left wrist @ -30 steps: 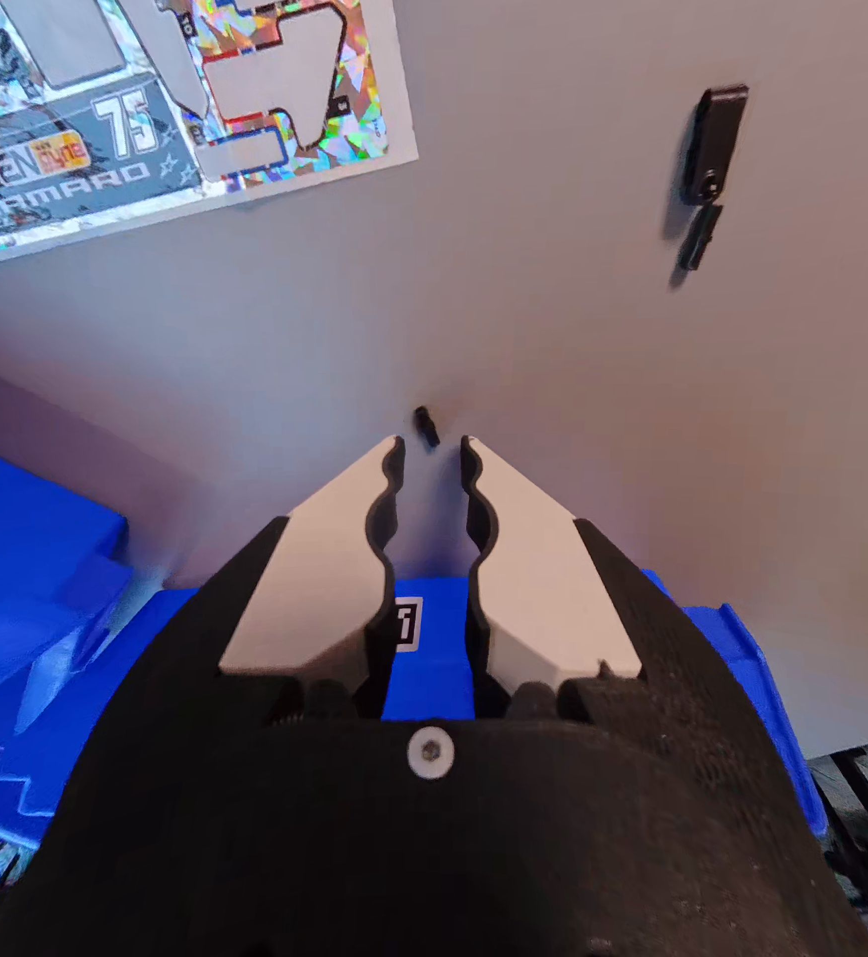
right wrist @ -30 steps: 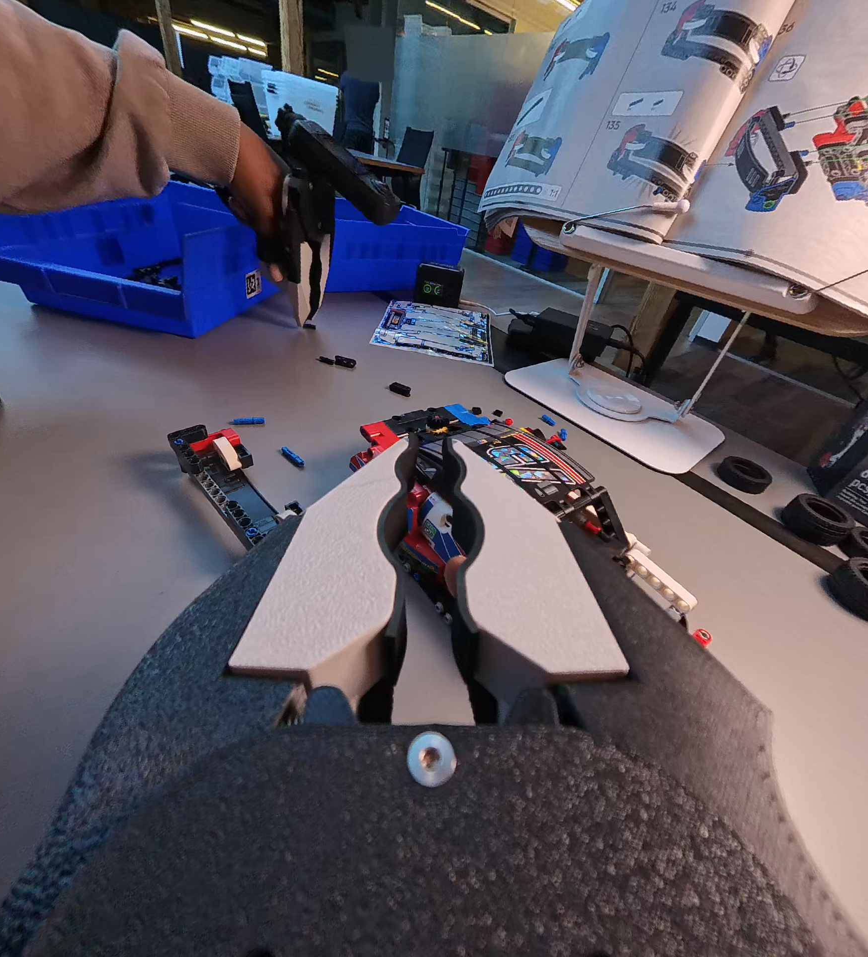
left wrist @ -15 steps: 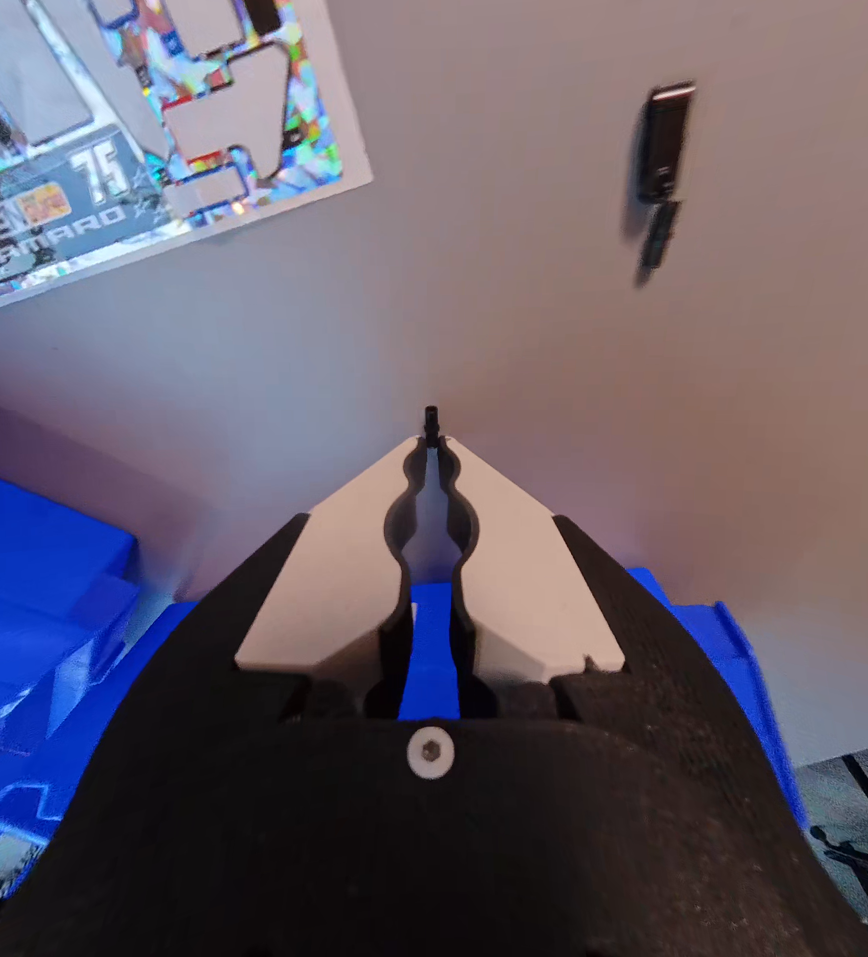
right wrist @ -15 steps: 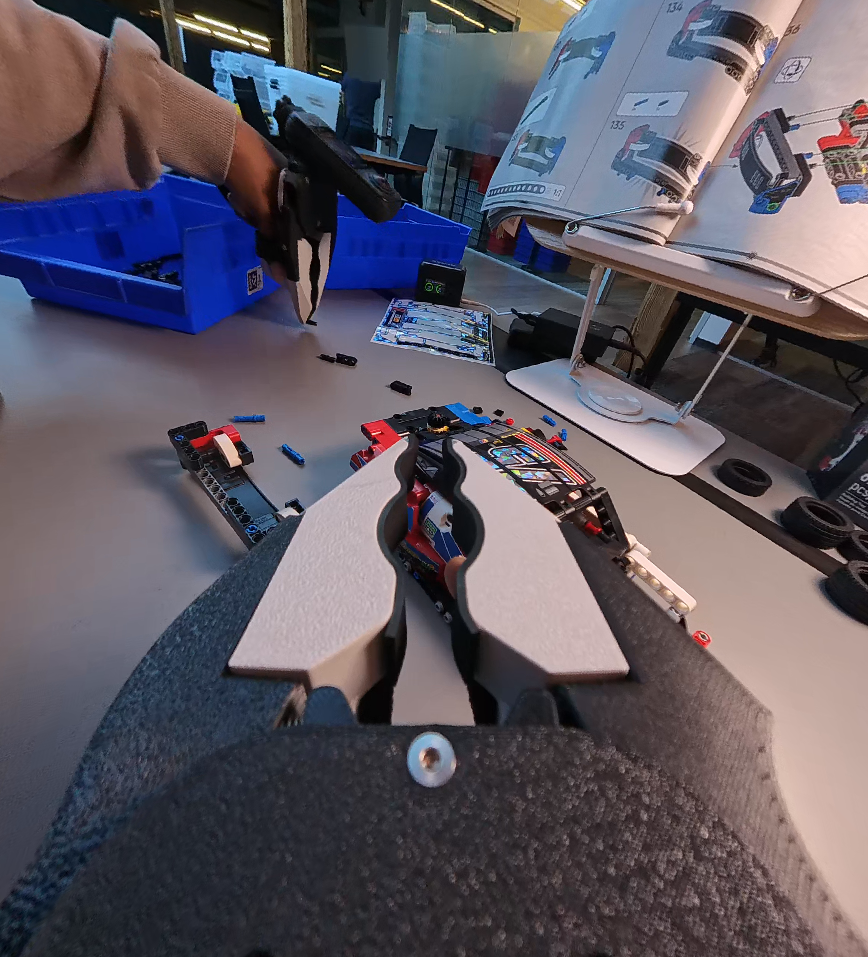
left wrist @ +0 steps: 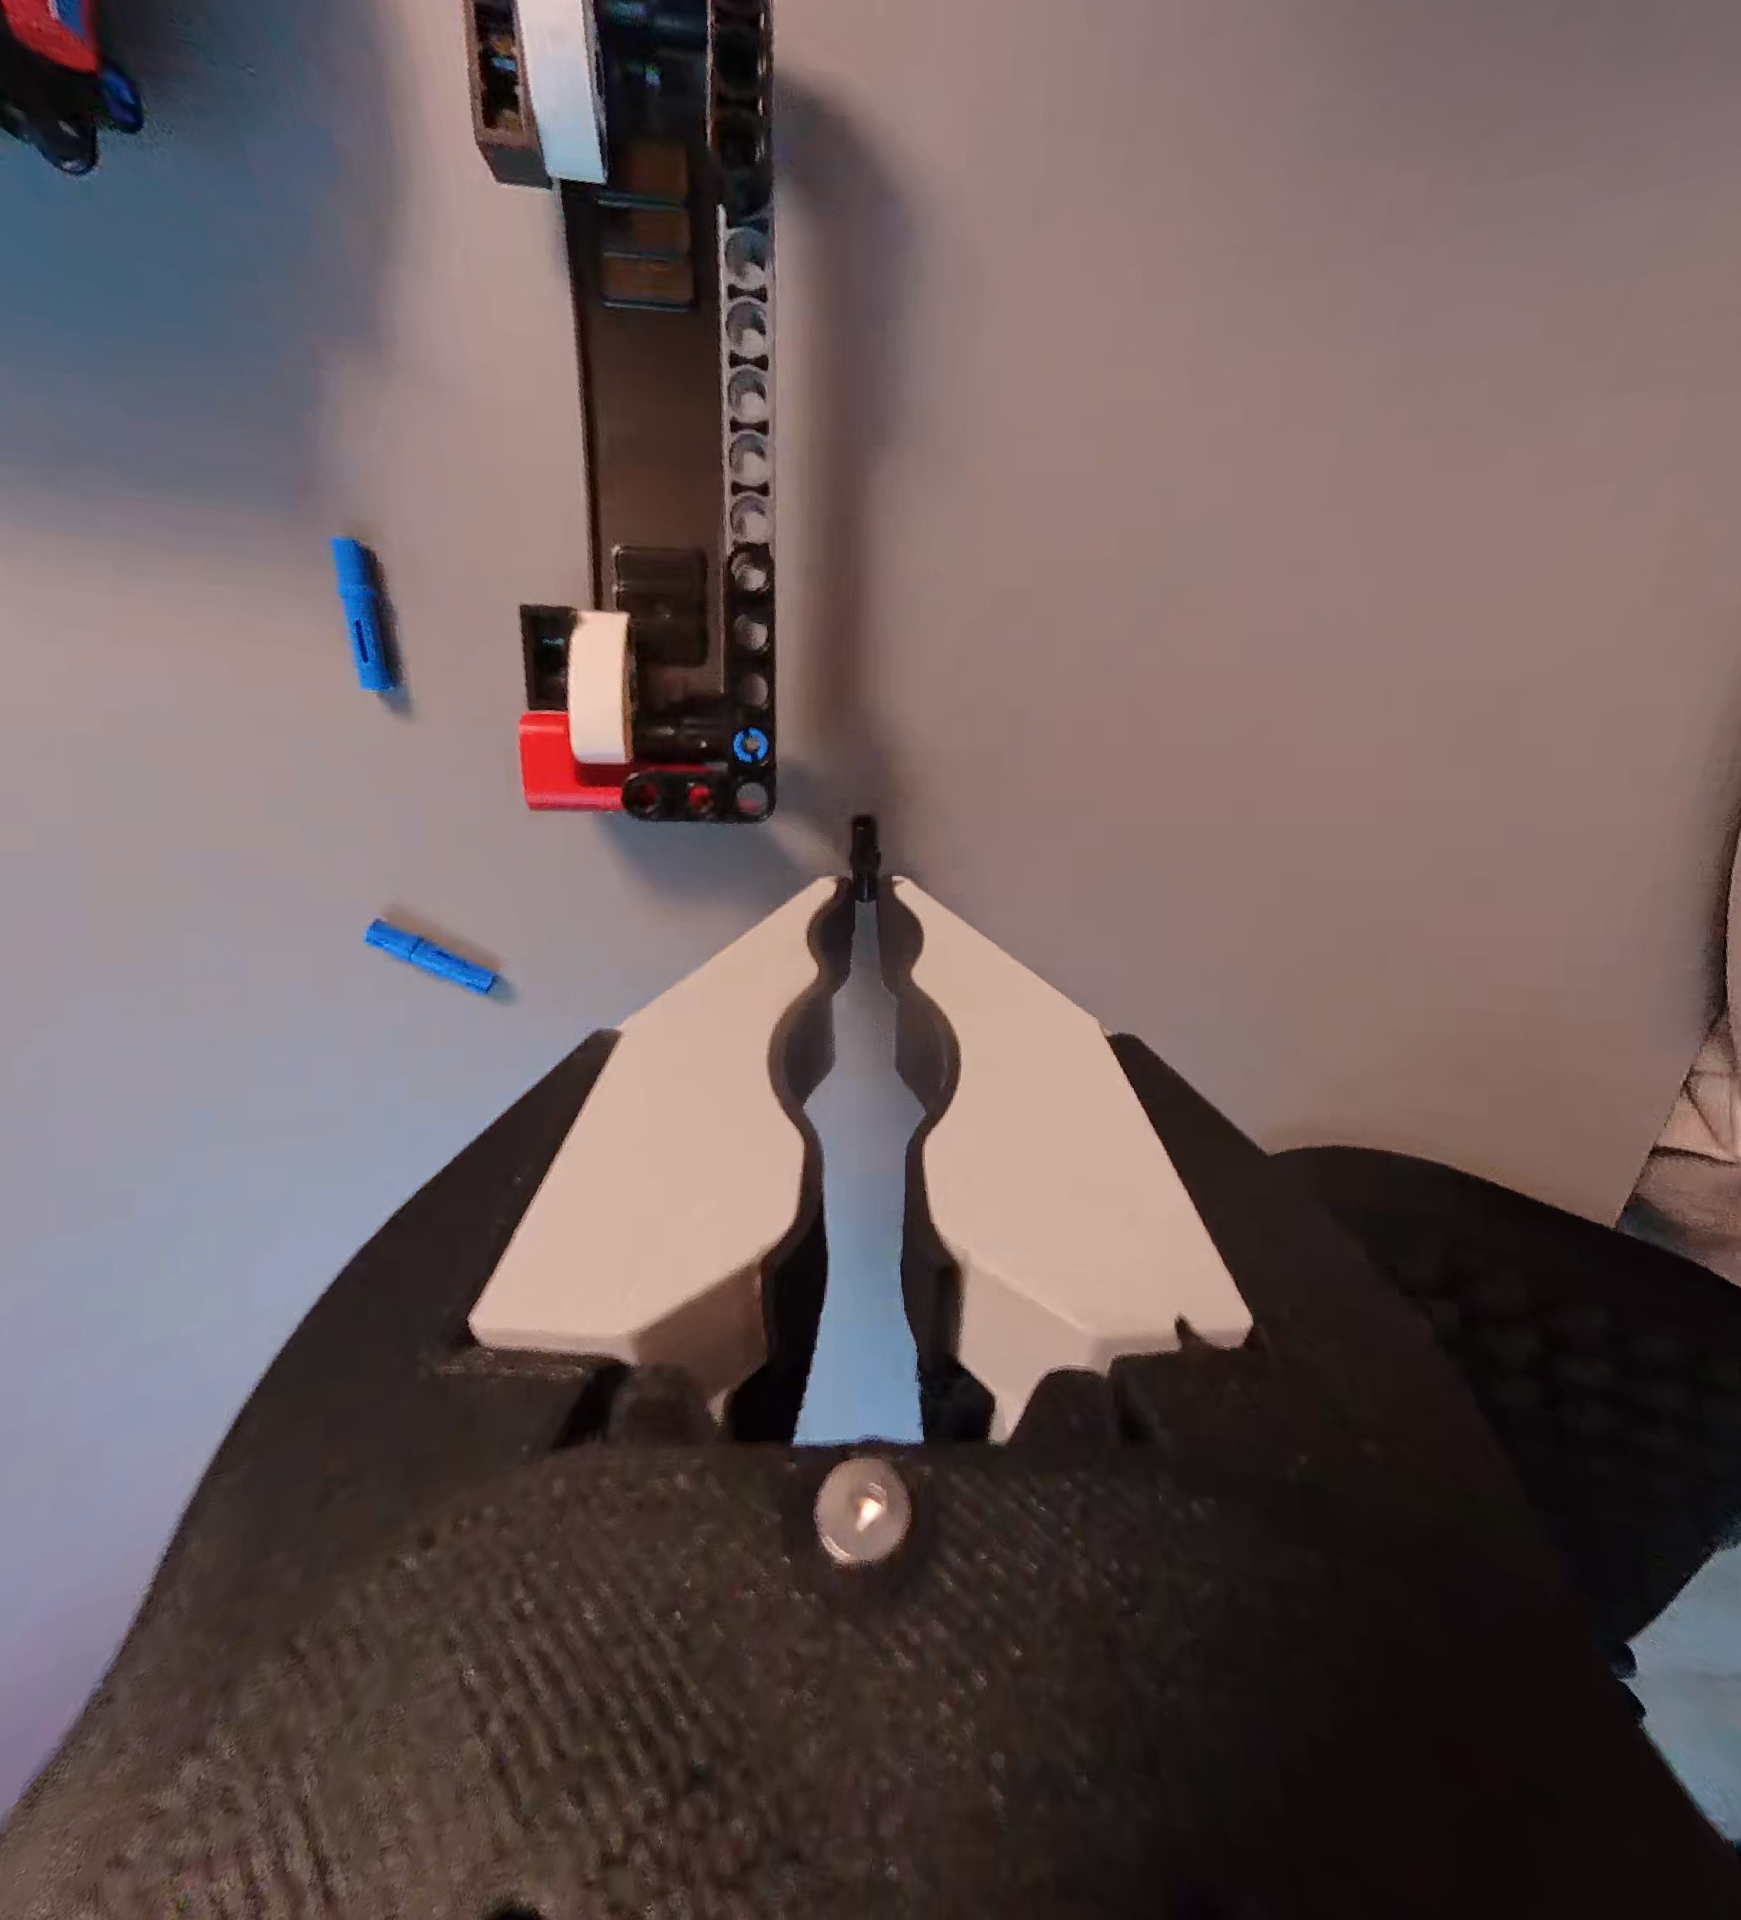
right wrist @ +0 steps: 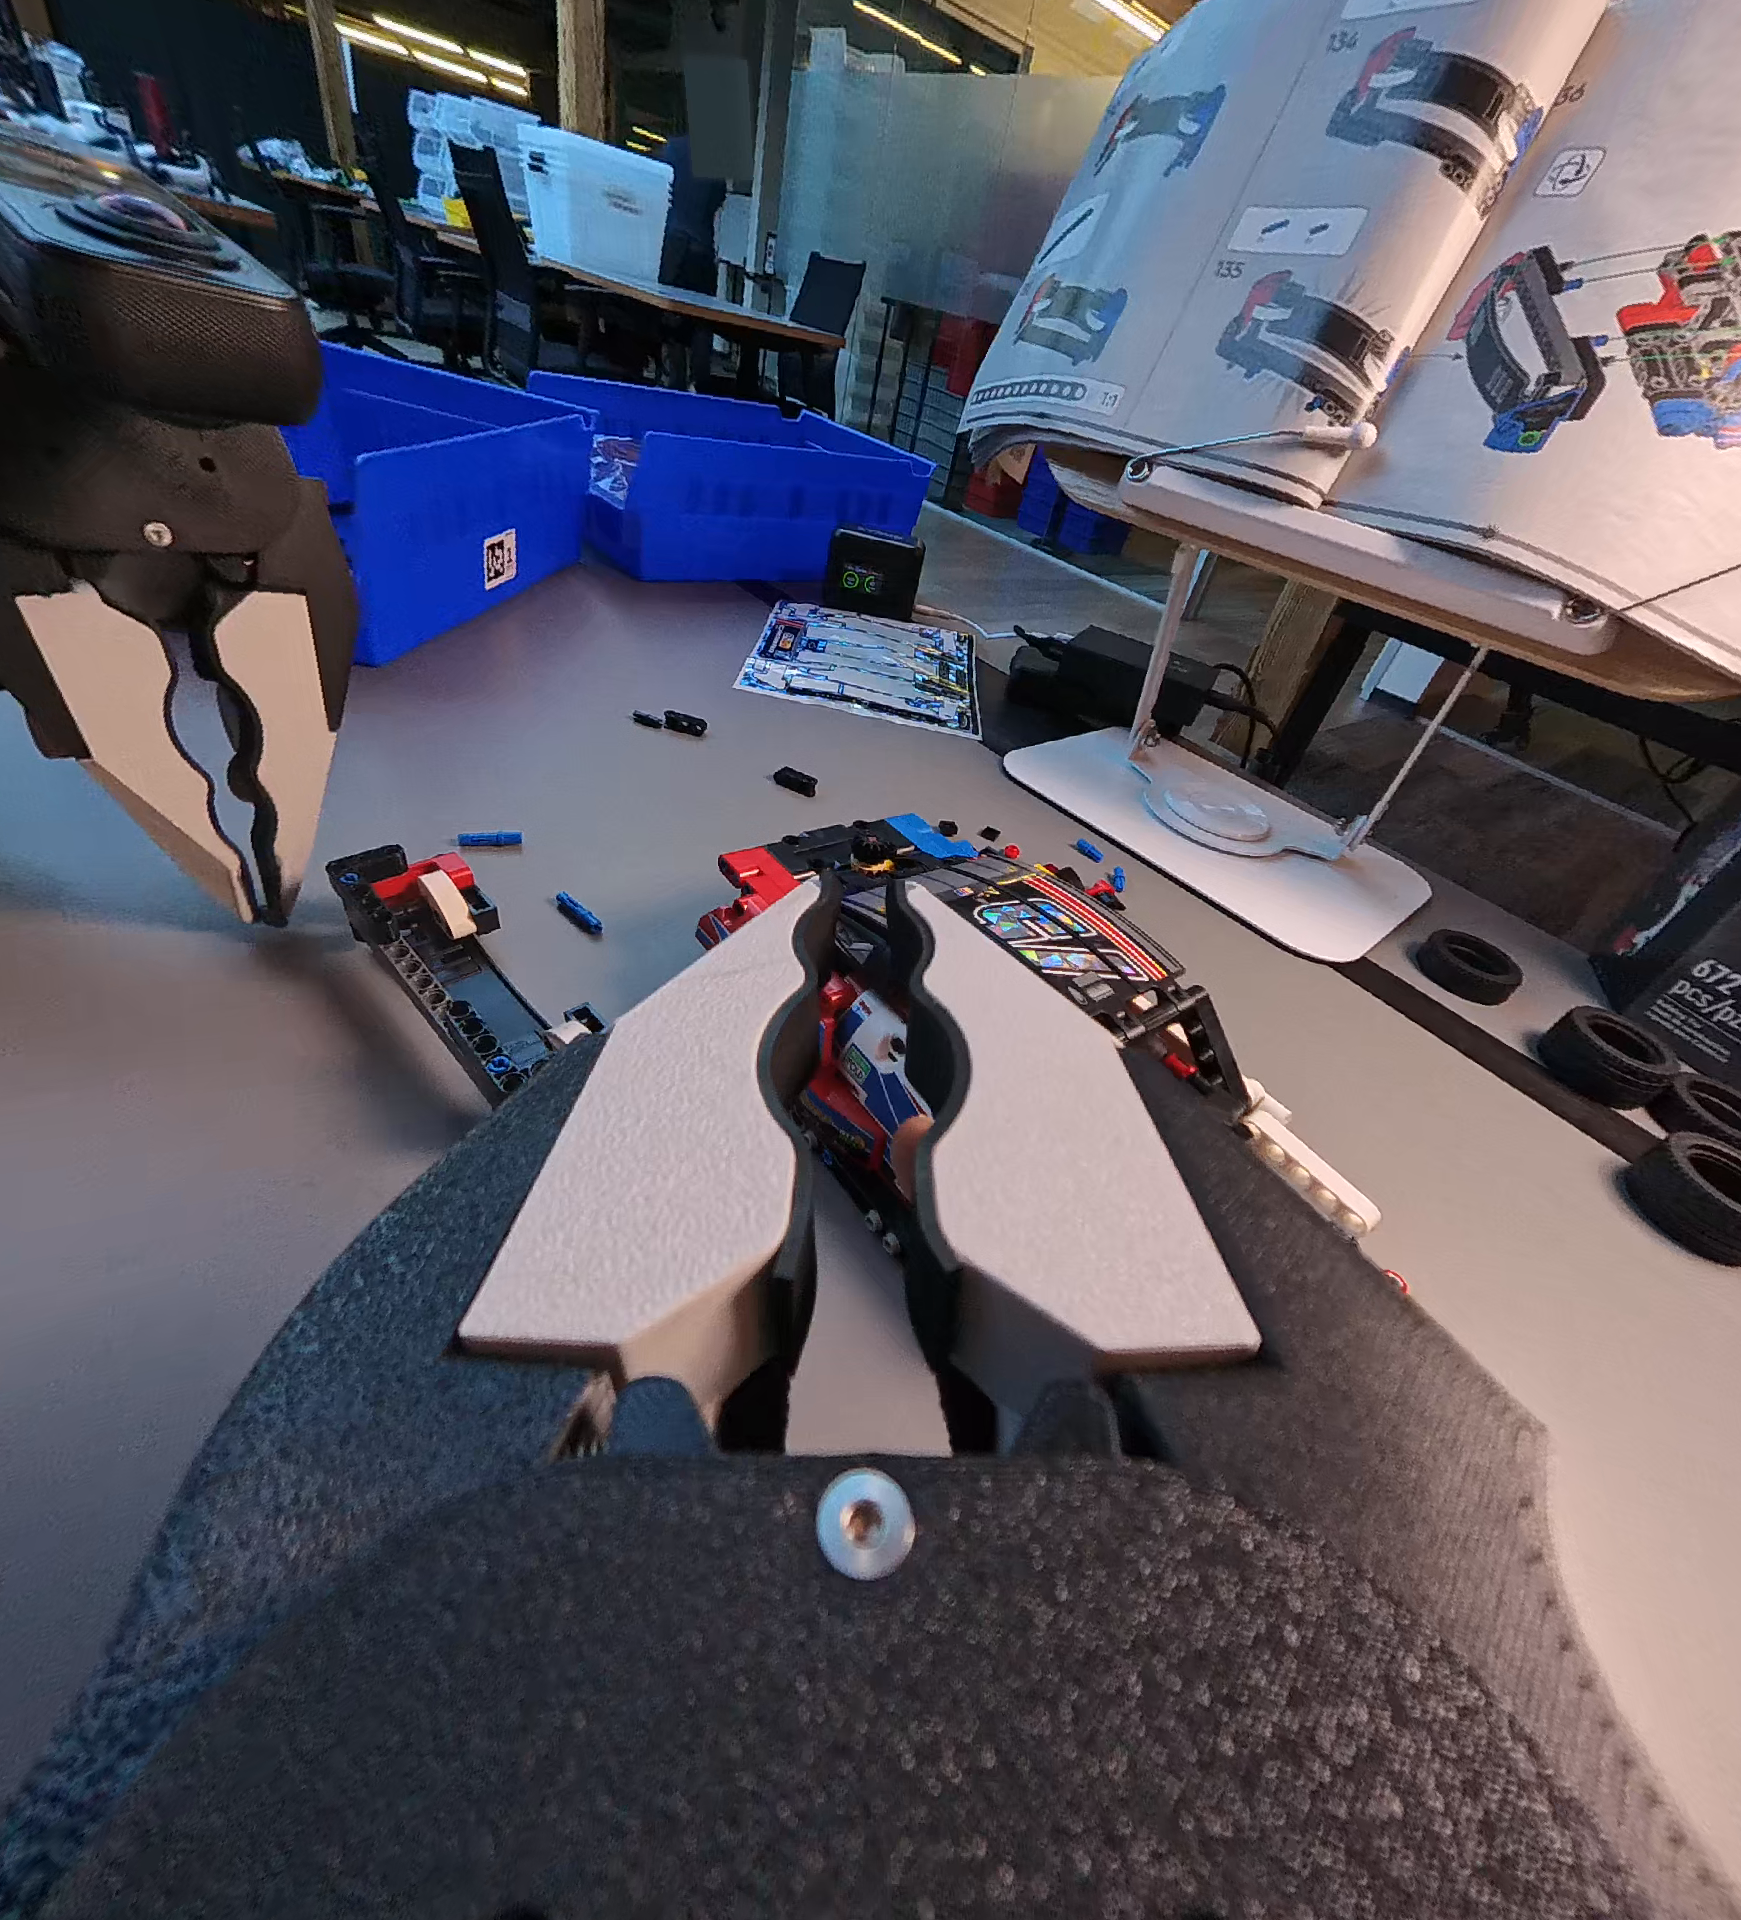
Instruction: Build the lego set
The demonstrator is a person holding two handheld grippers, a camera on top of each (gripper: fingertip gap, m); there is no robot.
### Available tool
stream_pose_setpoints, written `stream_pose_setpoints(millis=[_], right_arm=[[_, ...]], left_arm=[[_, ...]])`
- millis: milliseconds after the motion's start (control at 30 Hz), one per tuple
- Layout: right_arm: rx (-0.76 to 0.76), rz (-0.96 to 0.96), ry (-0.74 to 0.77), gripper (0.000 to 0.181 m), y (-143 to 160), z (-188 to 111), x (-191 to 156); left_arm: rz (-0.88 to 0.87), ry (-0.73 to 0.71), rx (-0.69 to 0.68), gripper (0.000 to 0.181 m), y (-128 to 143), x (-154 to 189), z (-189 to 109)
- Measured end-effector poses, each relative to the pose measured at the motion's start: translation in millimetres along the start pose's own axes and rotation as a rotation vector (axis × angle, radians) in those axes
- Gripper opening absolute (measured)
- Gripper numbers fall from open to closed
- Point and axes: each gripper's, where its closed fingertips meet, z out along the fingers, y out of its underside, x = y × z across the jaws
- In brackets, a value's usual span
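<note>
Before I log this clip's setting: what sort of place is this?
Probably a shared office or lab workspace. Behind the grey tabletop stand long desks with black office chairs under strip ceiling lights, and blue plastic parts bins sit on the table.

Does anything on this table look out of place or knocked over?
Nothing looks damaged or spilled. Loose parts lie scattered: two blue pins beside the long black sub-assembly, and tyres off the car. That fits a half-finished build.
</note>
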Motion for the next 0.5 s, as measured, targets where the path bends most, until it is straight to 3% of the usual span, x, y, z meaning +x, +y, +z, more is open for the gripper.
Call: stream_pose_setpoints(millis=[133,200,333,400,500], right_arm=[[-0.001,-0.013,0.005,0.006,-0.3,-0.4,-0.3],[0.0,-0.013,0.008,0.006,-0.5,-1.0,0.9],[0.004,-0.007,0.008,0.006,-1.0,-1.7,2.4],[0.003,-0.005,0.004,0.006,-0.4,-1.4,1.9],[0.001,-0.009,0.004,0.006,-0.2,-1.4,1.8]], left_arm=[[-0.039,-0.015,0.006,0.004,4.2,-5.7,0.8],[-0.053,-0.029,0.026,0.014,5.8,-16.9,-10.1],[-0.28,-0.233,0.12,0.016,18.5,-107.6,-53.4],[-0.387,-0.337,0.089,0.02,39.2,-156.1,-63.9],[-0.426,-0.349,-0.015,0.022,63.0,-192.5,-59.4]])
